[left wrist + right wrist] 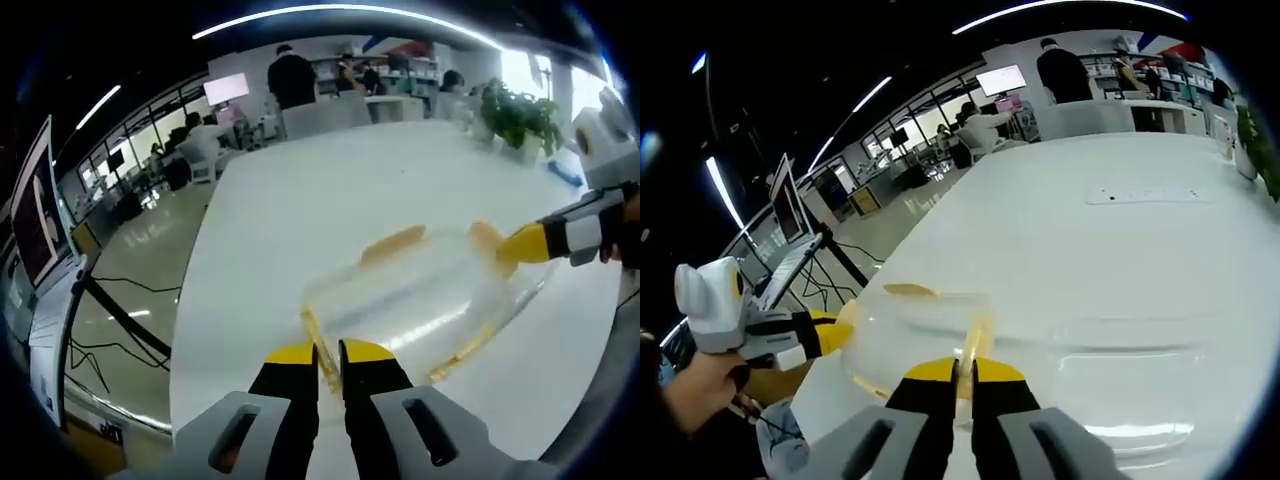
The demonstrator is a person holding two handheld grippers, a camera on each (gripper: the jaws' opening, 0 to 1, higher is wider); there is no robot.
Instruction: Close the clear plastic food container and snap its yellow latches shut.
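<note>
Container: one clear plastic food container [420,300] is lying on the white tabletop [300,200], lid down on it.
Latches: four yellow latches are showing in the left gripper view; one far-side latch [392,245] is standing out from the lid.
Left hand-held gripper [328,358]: jaws are pinching the near yellow latch [322,340].
Right hand-held gripper [964,376]: jaws are closing on another yellow latch [975,345] at the container's end.
Background: one potted plant [520,122] is standing on the tabletop; several people are standing beyond.

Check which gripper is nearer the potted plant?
Right. The right gripper works the container's end toward the potted plant; the left gripper is at the opposite end.
</note>
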